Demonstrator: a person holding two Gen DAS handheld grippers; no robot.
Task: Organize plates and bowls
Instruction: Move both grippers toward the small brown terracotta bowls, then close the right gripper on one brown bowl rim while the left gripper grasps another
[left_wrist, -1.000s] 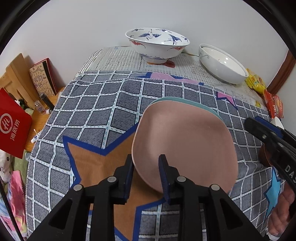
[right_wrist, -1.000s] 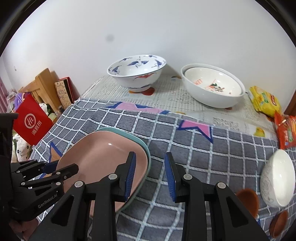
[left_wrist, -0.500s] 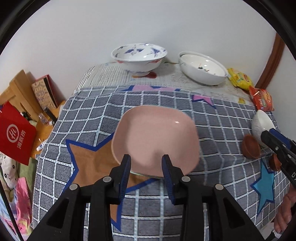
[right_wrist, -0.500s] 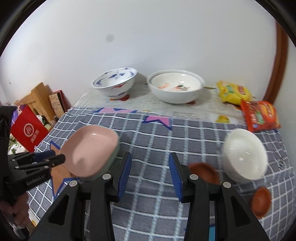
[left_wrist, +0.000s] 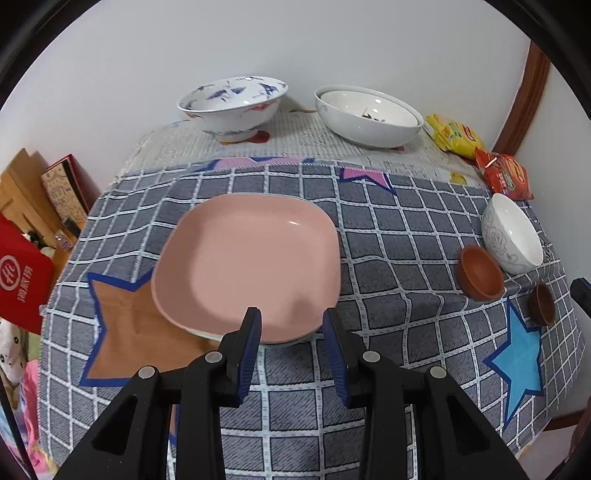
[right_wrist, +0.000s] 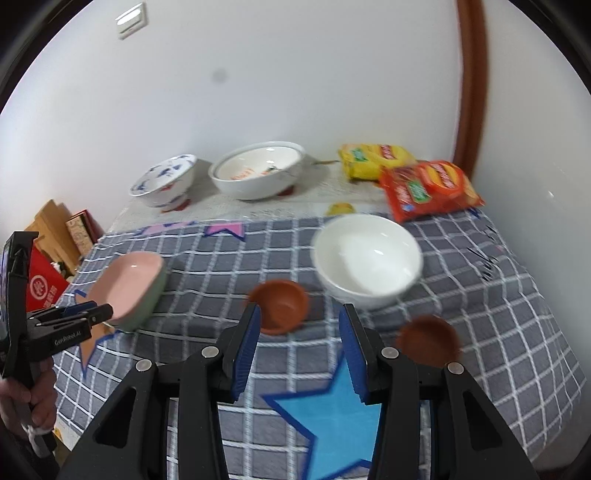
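A pink plate (left_wrist: 251, 258) lies stacked on a pale green plate (right_wrist: 149, 301) on the checked cloth. My left gripper (left_wrist: 291, 328) is open and empty, just behind the pink plate's near rim; it also shows in the right wrist view (right_wrist: 94, 314). My right gripper (right_wrist: 299, 332) is open and empty, hovering near a brown saucer (right_wrist: 280, 301). A white bowl (right_wrist: 367, 260) sits beyond it, and a second brown saucer (right_wrist: 428, 338) lies to the right. A blue-patterned bowl (left_wrist: 232, 103) and a large white bowl (left_wrist: 369, 114) stand at the back.
Yellow (right_wrist: 373, 157) and red (right_wrist: 430, 188) snack bags lie at the back right corner. A red bag (left_wrist: 22, 269) and wooden boards (left_wrist: 22, 188) stand off the table's left side. A wall runs behind the table.
My left gripper pulled back from the pink plate and now stands open behind it. My right gripper swung right, away from the plates, toward the brown saucers and white bowl.
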